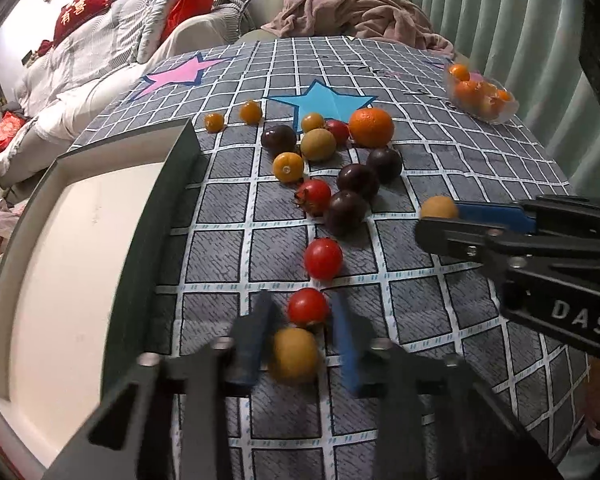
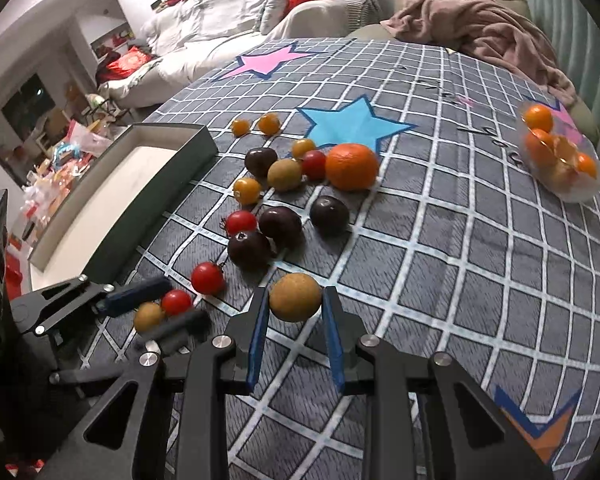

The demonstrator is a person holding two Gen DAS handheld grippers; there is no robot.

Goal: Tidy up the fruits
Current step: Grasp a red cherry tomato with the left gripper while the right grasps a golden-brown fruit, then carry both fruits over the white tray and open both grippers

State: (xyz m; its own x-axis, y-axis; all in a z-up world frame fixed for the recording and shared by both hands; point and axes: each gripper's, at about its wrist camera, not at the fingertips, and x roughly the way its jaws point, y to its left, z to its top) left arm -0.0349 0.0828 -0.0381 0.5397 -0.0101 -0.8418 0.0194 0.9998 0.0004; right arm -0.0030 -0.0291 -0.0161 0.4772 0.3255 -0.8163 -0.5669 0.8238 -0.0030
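Note:
Fruits lie scattered on a grey checked cloth point(image 1: 440, 128): a large orange point(image 1: 371, 127), dark plums point(image 1: 346, 211), red tomatoes point(image 1: 323, 258), small yellow-orange fruits point(image 1: 288, 166) and brown-green ones point(image 1: 318, 144). My left gripper point(image 1: 300, 304) is open around a tan round fruit point(image 1: 294, 354) and a red tomato point(image 1: 308, 307); it also shows in the right wrist view point(image 2: 162, 304). My right gripper point(image 2: 296, 292) is open, with a tan fruit point(image 2: 295, 297) between its fingertips, seen also in the left wrist view point(image 1: 439, 207).
A dark green open box with a pale inside point(image 1: 60, 248) stands on the left of the cloth. A clear bowl of small oranges point(image 1: 480, 94) sits at the far right. A sofa with a pink blanket point(image 1: 356, 12) lies beyond the table.

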